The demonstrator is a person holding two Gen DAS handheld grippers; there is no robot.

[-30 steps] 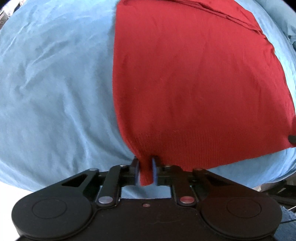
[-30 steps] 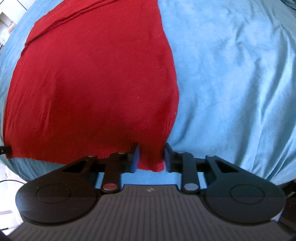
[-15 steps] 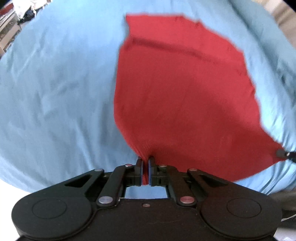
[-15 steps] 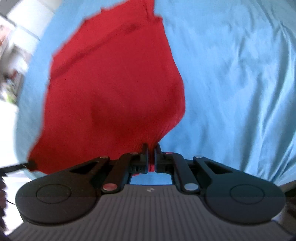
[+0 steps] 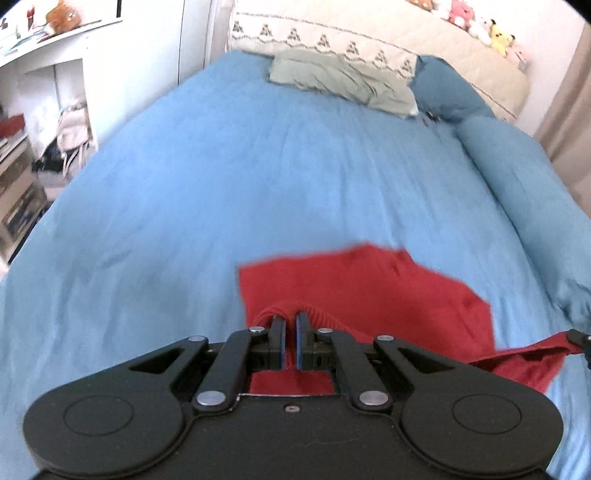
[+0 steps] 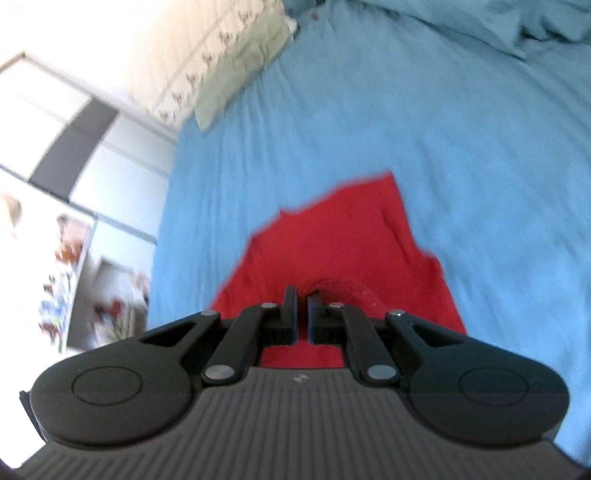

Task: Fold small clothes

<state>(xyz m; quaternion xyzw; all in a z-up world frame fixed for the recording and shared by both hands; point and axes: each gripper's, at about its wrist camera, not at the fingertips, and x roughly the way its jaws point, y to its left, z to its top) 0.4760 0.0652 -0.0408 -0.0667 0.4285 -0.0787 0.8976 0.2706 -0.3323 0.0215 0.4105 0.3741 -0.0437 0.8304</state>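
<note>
Blue bedspread (image 5: pixel 258 177); both tongs (image 5: pixel 290 325) (image 6: pixel 302 301) pinch red garment (image 5: pixel 388 288).

Home bedroom — bed (image 5: pixel 258 177) in blue sheet, patterned pillow (image 5: pixel 369 40), plush toys (image 5: pixel 491 26), cluttered white shelving (image 5: pixel 22 122).

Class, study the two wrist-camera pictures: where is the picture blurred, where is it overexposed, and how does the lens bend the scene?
Left wrist view: the red knitted garment has smeared edges, the blue bedsheet bulges from fisheye distortion, and the left gripper stays sharp. Right wrist view: the room at left is heavily motion-blurred and washed out, the tilted scene curves, and the right gripper stays sharp.
</note>
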